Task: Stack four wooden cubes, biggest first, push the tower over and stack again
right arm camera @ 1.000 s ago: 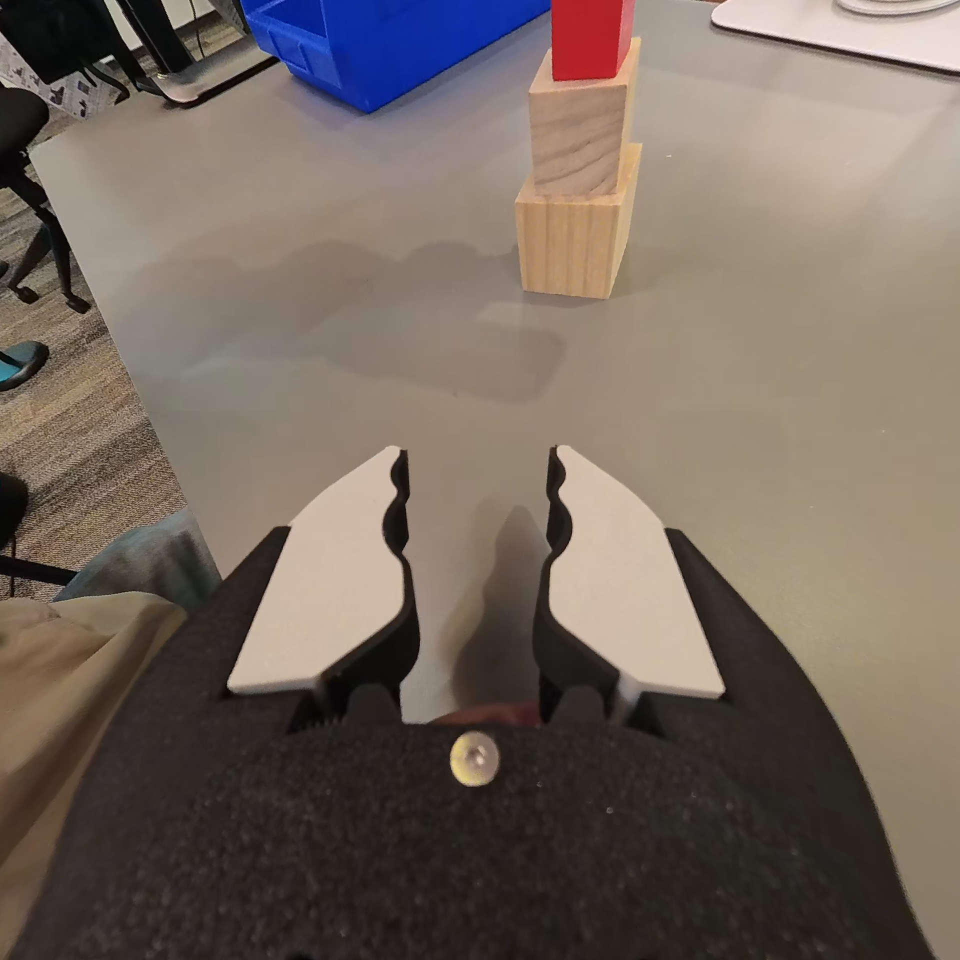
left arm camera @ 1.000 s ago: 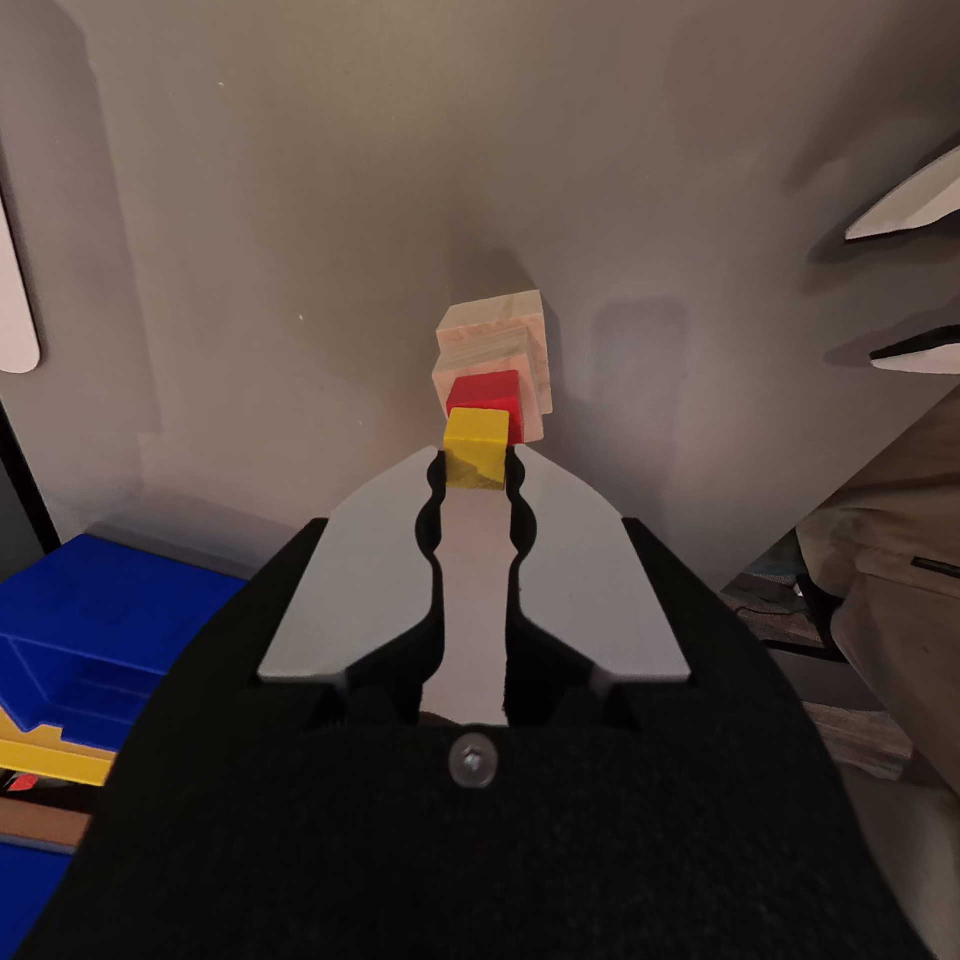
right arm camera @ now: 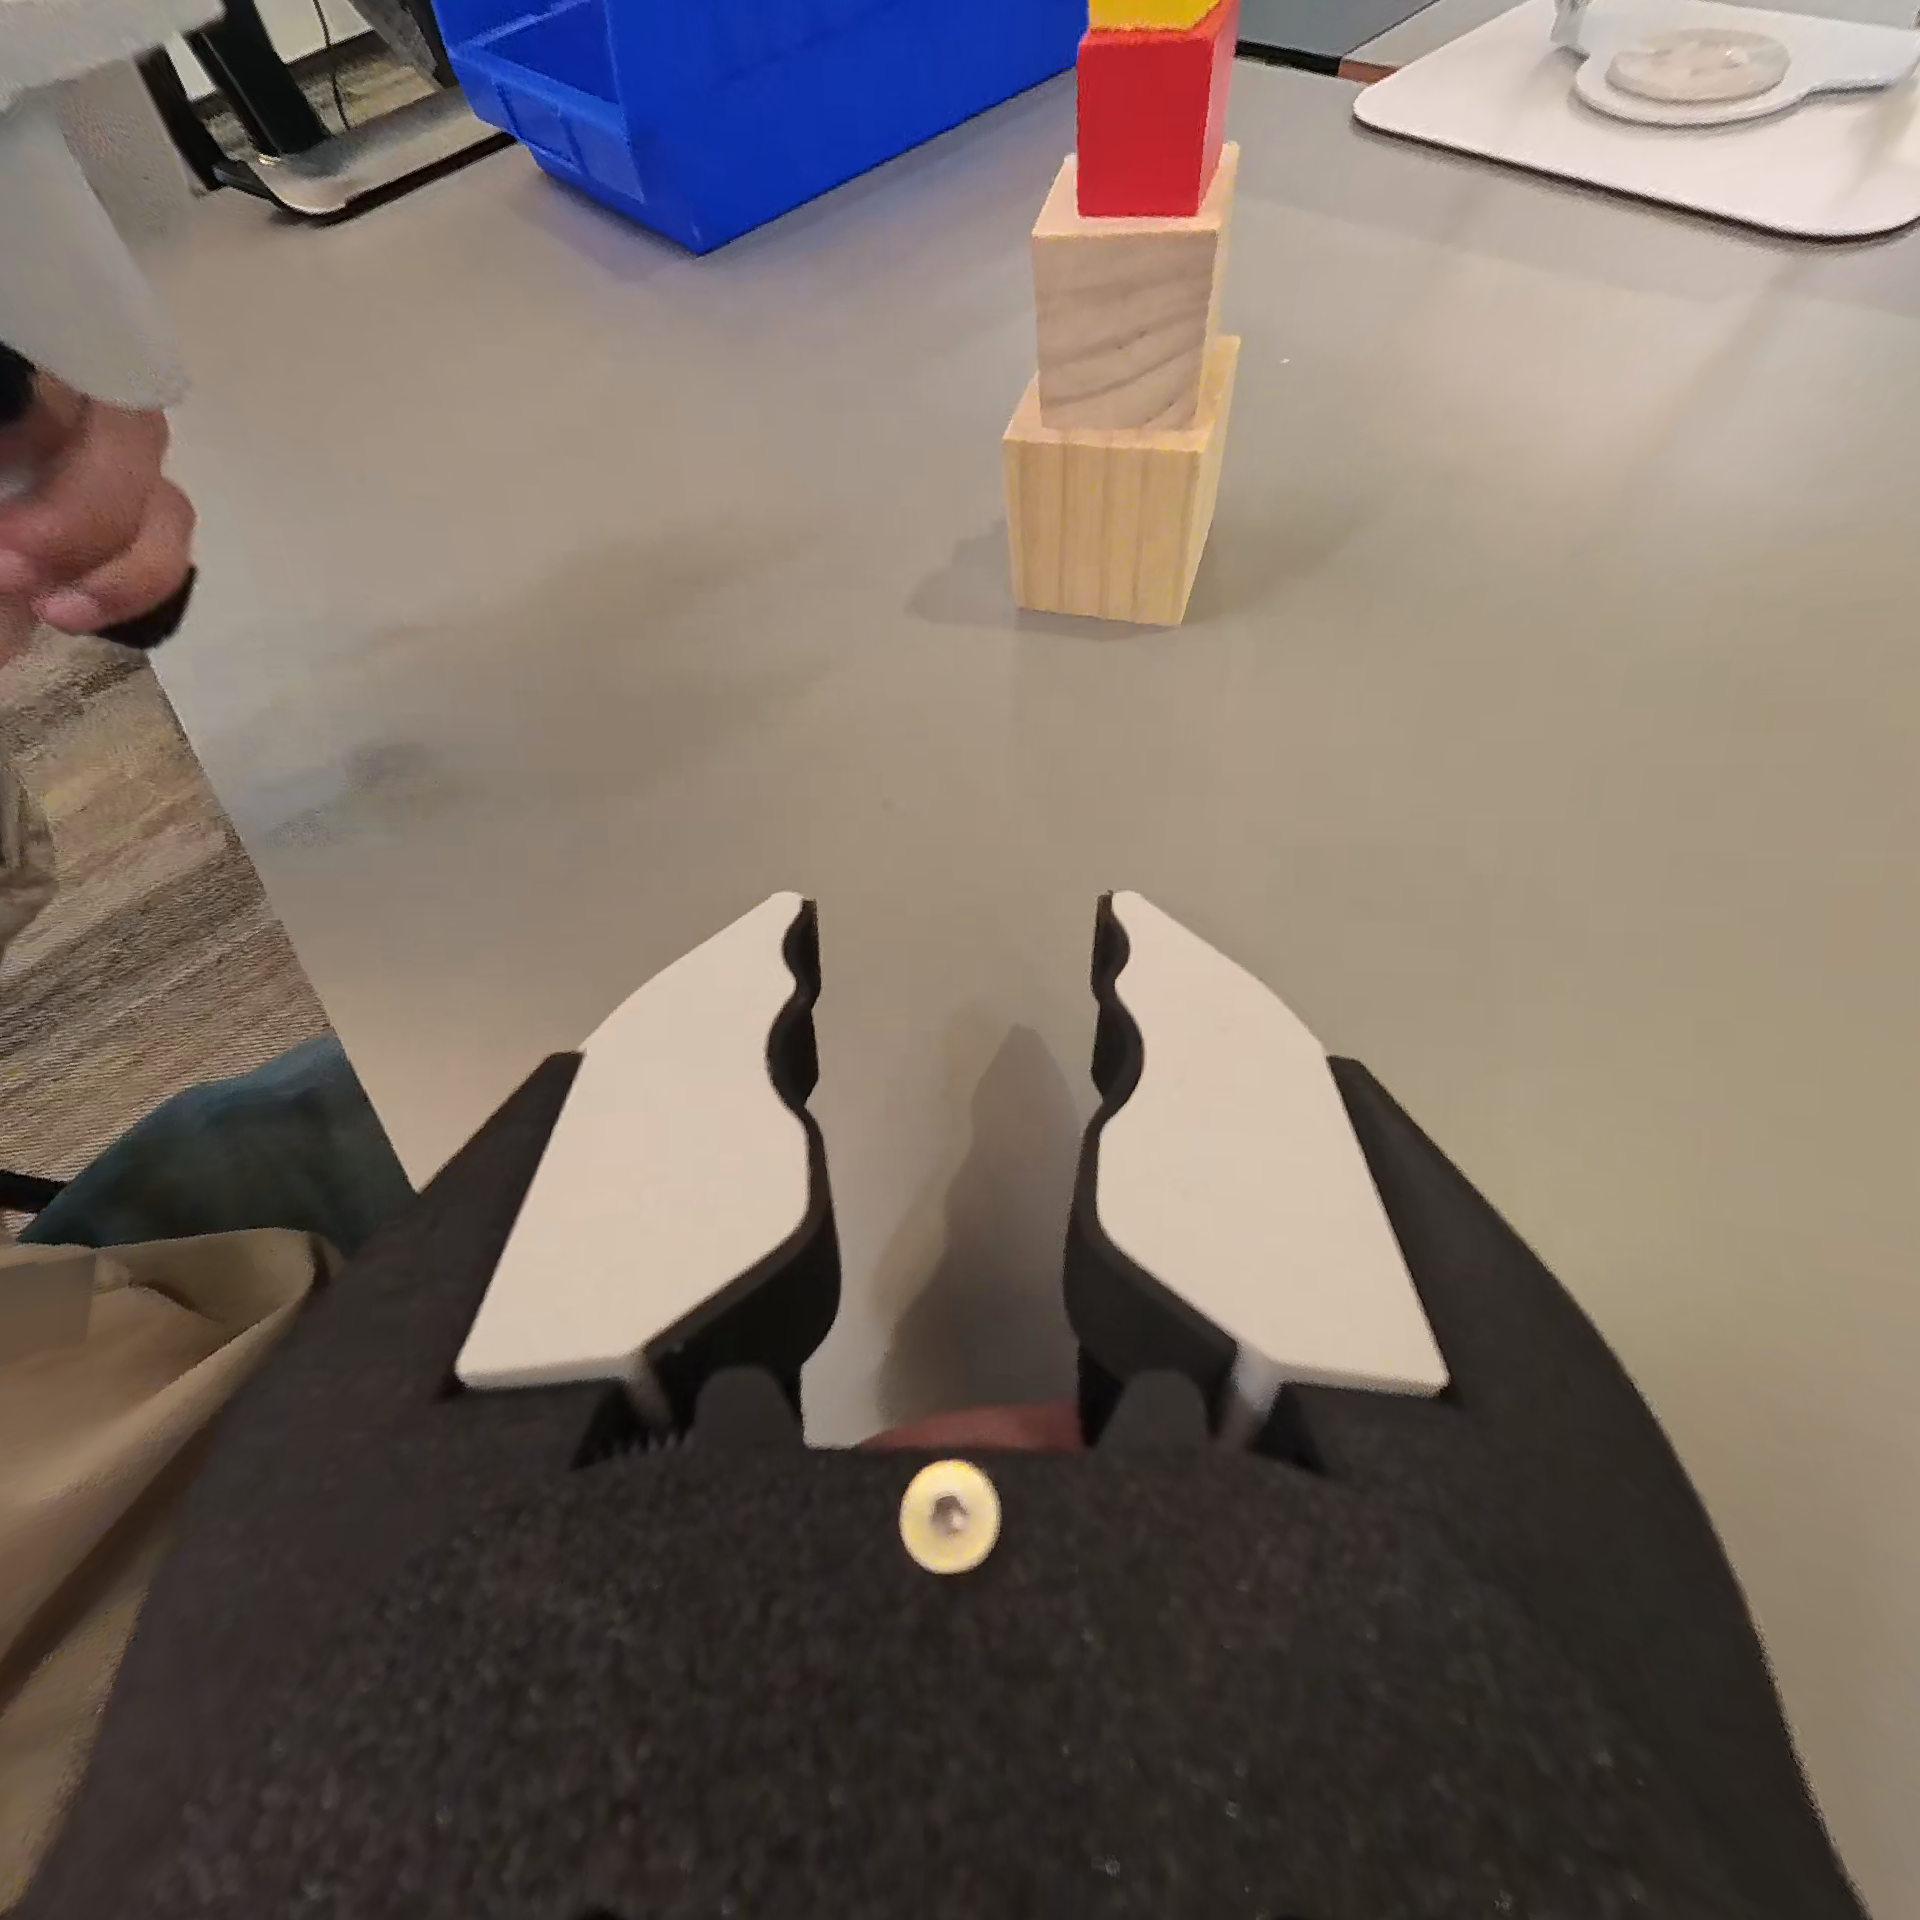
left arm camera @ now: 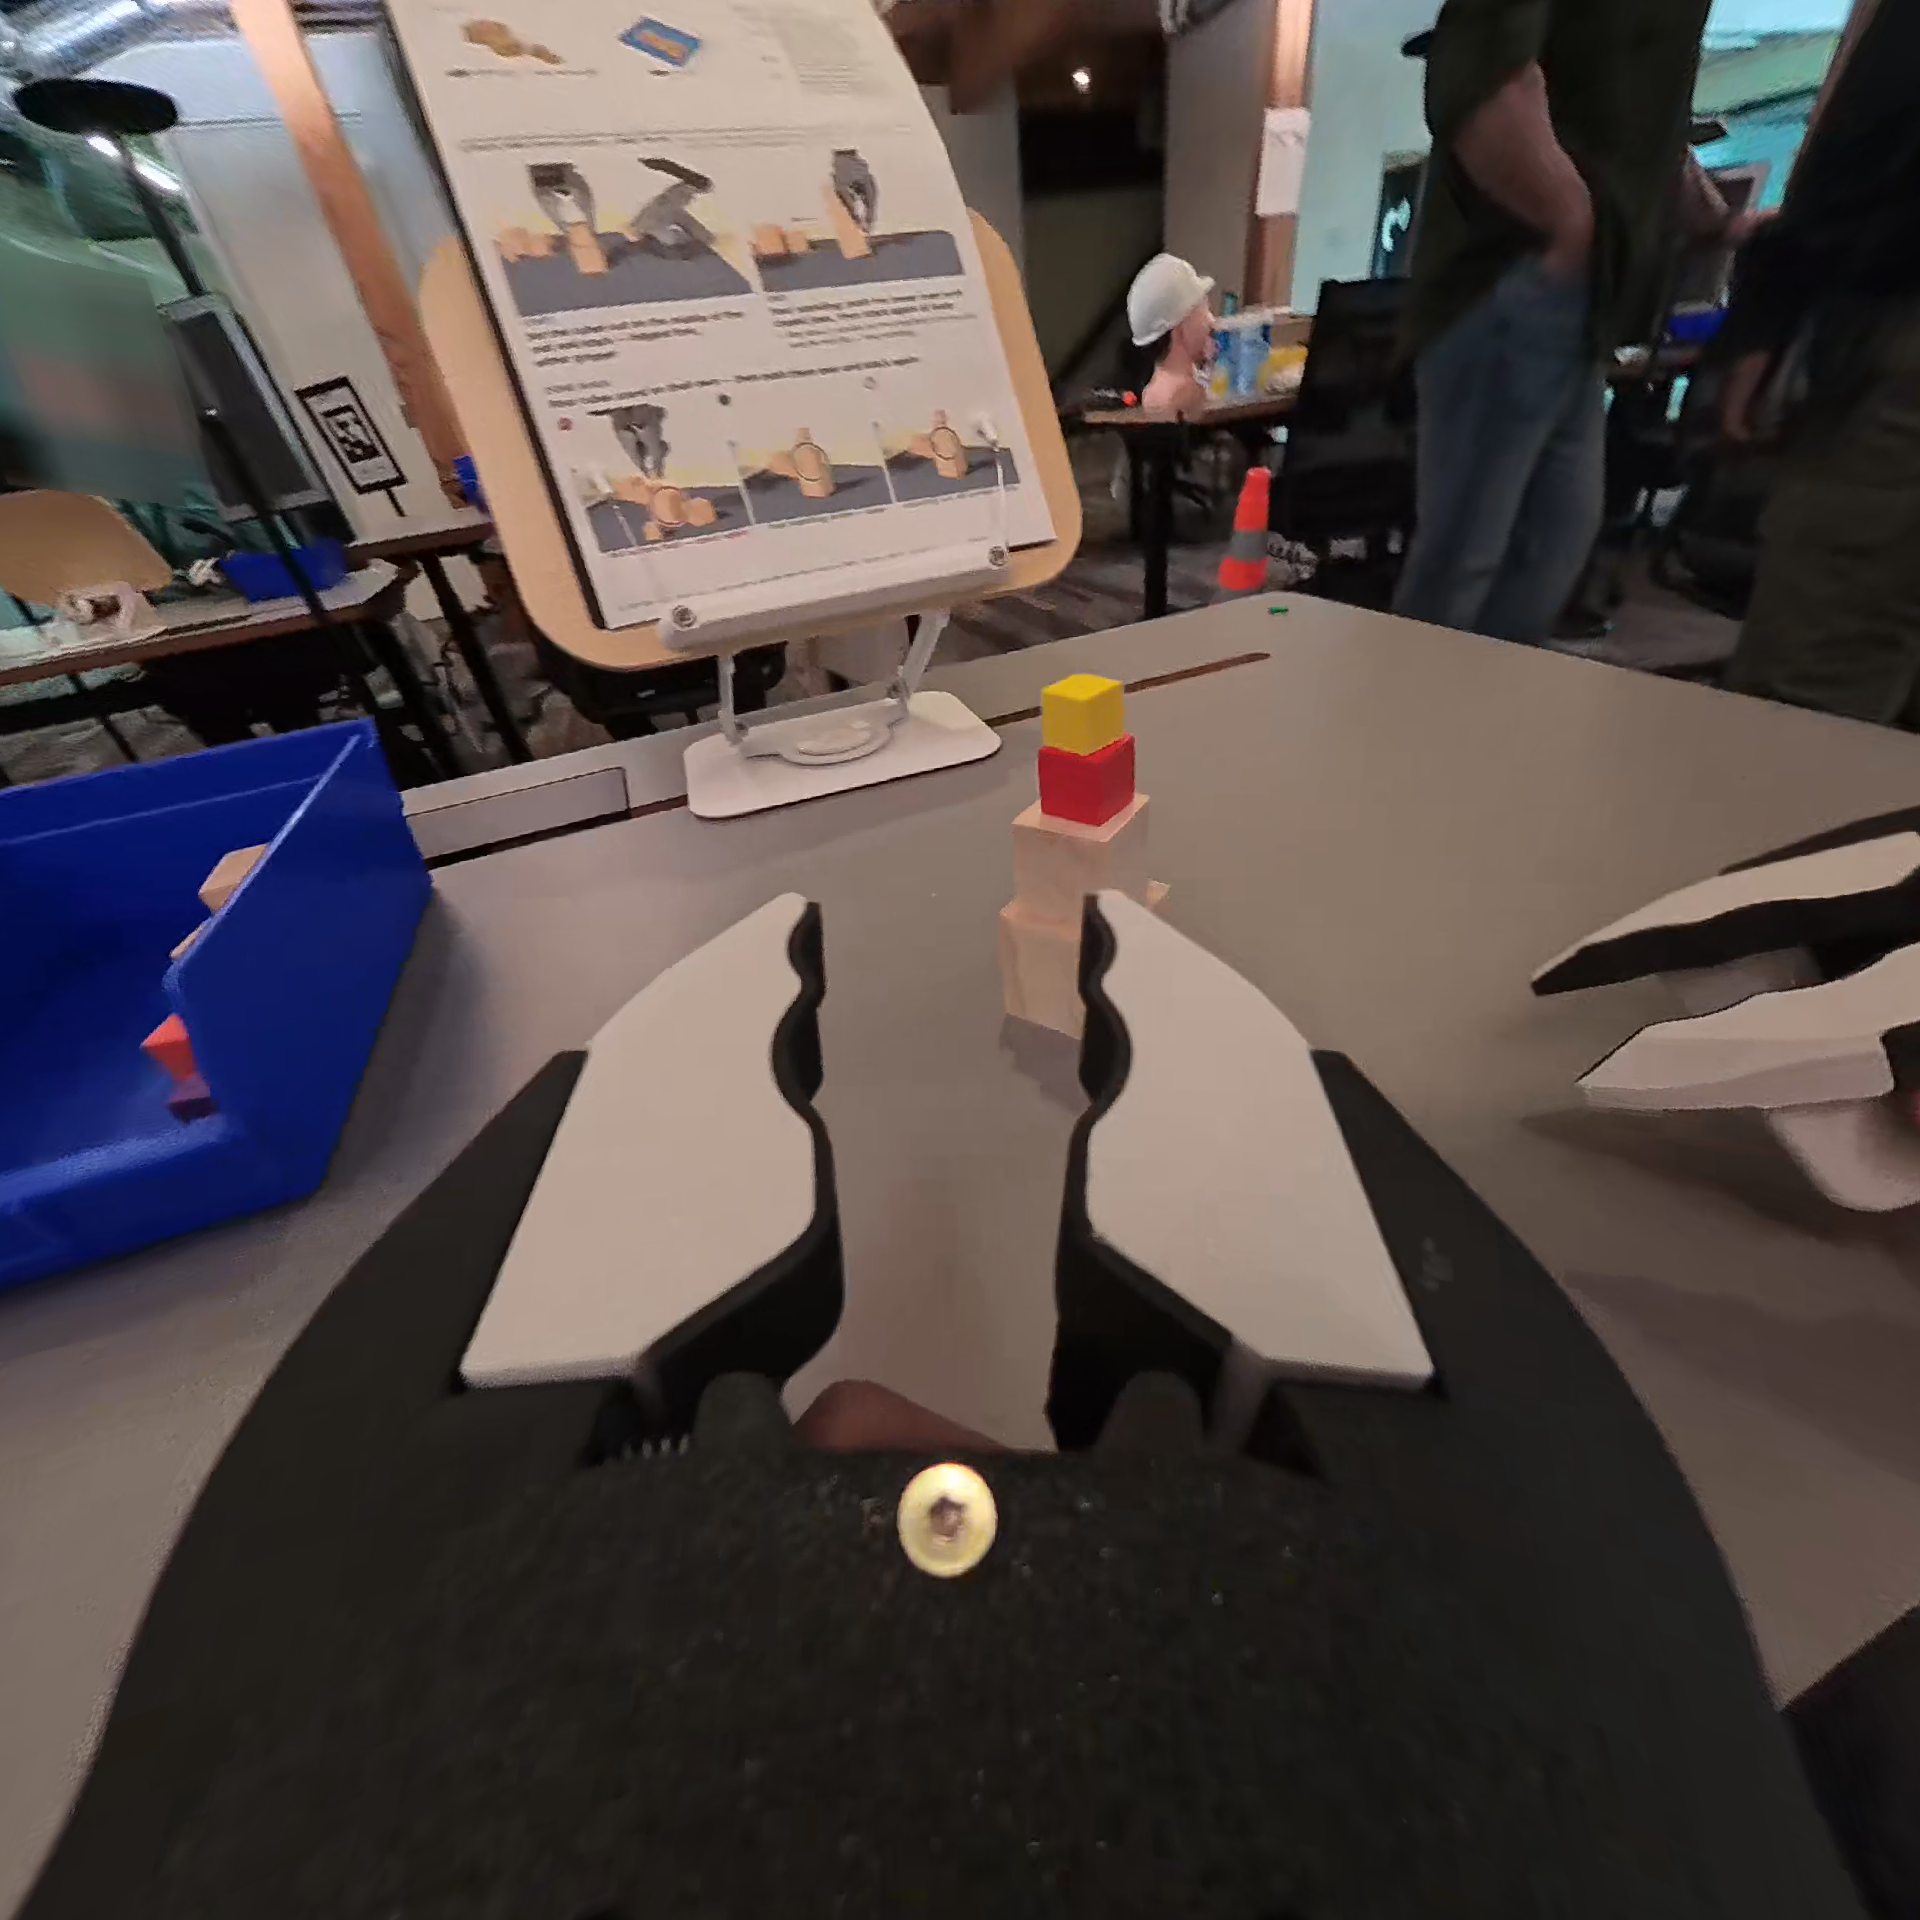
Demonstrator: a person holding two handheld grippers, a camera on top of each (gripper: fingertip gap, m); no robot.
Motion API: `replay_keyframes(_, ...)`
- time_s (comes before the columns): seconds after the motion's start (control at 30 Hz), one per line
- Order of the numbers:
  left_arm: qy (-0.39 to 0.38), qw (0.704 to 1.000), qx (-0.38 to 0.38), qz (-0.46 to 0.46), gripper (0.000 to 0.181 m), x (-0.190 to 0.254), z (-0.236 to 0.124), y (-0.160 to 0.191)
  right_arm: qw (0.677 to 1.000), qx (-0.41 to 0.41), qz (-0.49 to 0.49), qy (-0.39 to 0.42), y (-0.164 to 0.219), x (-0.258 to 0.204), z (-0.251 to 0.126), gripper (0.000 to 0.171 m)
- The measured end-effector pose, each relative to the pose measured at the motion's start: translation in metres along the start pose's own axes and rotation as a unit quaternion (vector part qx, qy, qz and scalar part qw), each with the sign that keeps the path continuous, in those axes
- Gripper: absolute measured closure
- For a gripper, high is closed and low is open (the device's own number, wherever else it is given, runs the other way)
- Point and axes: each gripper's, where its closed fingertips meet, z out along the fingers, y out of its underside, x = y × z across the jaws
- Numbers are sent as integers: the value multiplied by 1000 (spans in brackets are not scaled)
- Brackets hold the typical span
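1. Standing on the flat grey table (left arm camera: 1455, 831) in front of you is a four-cube tower, upright and complete.
2. At the bottom sits the largest pale wooden cube (right arm camera: 1110, 525), resting directly on the table.
3. On it rests the smaller pale wooden cube (right arm camera: 1124, 312), set toward the near-left corner of the one below, so a strip of the bottom cube's top shows at the right.
4. Next comes the red painted cube (left arm camera: 1084, 781), and on top the small yellow painted cube (left arm camera: 1082, 713), each sitting flat on the block beneath.
5. Your left gripper (left arm camera: 948, 914) has its fingers spread with nothing between them; it sits short of the tower, and in its own view the right finger covers part of the bottom cube.
6. Your right gripper (right arm camera: 954, 904) is likewise spread and empty, hovering low over bare table, well apart from the tower, which stands ahead and slightly to its right.
7. In the left wrist view, the right gripper's pale fingers (left arm camera: 1725, 1060) enter from the right edge.
8. A blue plastic bin (left arm camera: 260, 987) sits on the table to the left of the tower and holds a few small blocks.
9. Behind the tower stands a white document stand (left arm camera: 842, 743) carrying a printed instruction sheet (left arm camera: 748, 312).
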Motion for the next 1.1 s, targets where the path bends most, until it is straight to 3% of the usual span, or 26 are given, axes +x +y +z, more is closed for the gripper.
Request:
replay_keyframes(0.2,-11,996,-4,-86,155,-13,-7,32,1000,11,-16,12,-4,-1,-1,129)
replay_keyframes(0.3,-9,995,-5,-101,181,-15,-10,41,999,13,-26,13,-6,-4,0,136)
replay_keyframes(0.47,15,996,9,-83,181,-10,-14,38,999,12,-47,16,-6,-12,2,149)
replay_keyframes(0.67,20,993,-13,-119,173,-15,-9,45,998,12,-54,34,-5,-10,1,171)
replay_keyframes(1.1,8,995,-27,-99,115,-12,-7,46,997,6,-76,25,-7,-19,0,171)
